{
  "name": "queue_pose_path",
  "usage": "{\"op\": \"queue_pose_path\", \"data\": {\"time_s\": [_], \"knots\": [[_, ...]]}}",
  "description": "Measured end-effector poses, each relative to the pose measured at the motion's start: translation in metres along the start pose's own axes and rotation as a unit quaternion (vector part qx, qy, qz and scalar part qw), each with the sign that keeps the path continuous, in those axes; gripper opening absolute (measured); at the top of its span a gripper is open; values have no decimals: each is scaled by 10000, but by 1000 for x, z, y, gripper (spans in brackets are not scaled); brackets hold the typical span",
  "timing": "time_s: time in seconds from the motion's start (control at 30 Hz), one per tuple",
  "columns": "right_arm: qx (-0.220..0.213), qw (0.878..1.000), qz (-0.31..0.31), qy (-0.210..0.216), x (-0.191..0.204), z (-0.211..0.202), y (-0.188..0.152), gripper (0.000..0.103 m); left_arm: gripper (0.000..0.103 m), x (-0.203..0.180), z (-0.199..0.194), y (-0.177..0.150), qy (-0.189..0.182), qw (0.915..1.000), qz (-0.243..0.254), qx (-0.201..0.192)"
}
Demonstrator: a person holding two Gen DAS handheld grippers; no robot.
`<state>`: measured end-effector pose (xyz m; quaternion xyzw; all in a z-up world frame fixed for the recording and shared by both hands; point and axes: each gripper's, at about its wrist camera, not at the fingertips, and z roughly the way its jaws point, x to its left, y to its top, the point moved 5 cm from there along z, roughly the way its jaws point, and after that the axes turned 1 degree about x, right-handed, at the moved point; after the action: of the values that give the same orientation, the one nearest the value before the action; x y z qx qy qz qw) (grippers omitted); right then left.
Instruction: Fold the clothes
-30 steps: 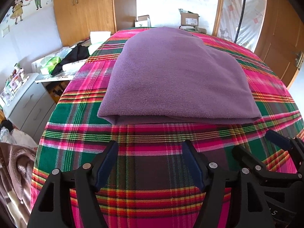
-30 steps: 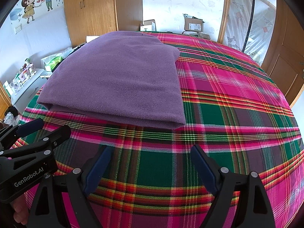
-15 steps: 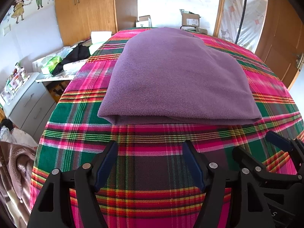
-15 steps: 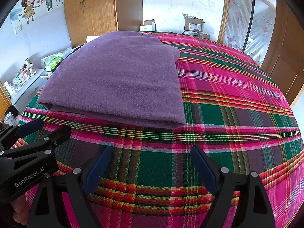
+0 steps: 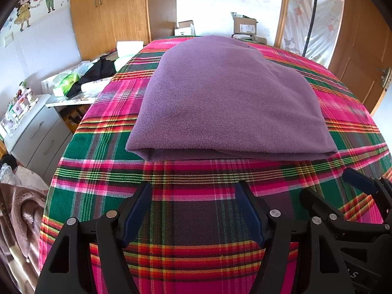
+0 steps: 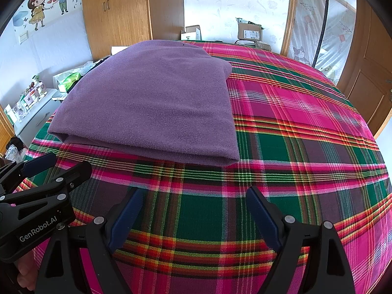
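Note:
A purple fleece garment (image 5: pixel 227 98) lies folded into a flat rectangle on the plaid bedspread (image 5: pixel 196 196); its doubled edge faces me. My left gripper (image 5: pixel 193 196) hovers open just short of that edge, nothing between its blue pads. In the right wrist view the same purple garment (image 6: pixel 152 103) sits left of centre. My right gripper (image 6: pixel 193 199) is open and empty over bare plaid (image 6: pixel 306 147), near the fold's right corner. Each view shows the other gripper beside it: the right gripper (image 5: pixel 343 186) at the lower right edge, the left gripper (image 6: pixel 61 164) at the lower left.
A cluttered white dresser (image 5: pixel 36 122) and side table with bags (image 5: pixel 80 80) stand left of the bed. Wooden wardrobes (image 5: pixel 110 12) and cardboard boxes (image 5: pixel 245 25) are at the back. A wooden door (image 5: pixel 362 56) is at the right. A brown blanket (image 5: pixel 22 215) lies lower left.

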<state>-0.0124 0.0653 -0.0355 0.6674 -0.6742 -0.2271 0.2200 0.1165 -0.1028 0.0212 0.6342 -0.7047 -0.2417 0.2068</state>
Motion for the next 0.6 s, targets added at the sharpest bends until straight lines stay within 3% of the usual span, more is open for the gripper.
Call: {"op": "queue_pose_path", "data": {"time_s": [0.6], "knots": [[0, 10000, 0, 2, 0, 0, 0, 86, 72, 0, -1, 0, -3, 10000, 19, -20]]}}
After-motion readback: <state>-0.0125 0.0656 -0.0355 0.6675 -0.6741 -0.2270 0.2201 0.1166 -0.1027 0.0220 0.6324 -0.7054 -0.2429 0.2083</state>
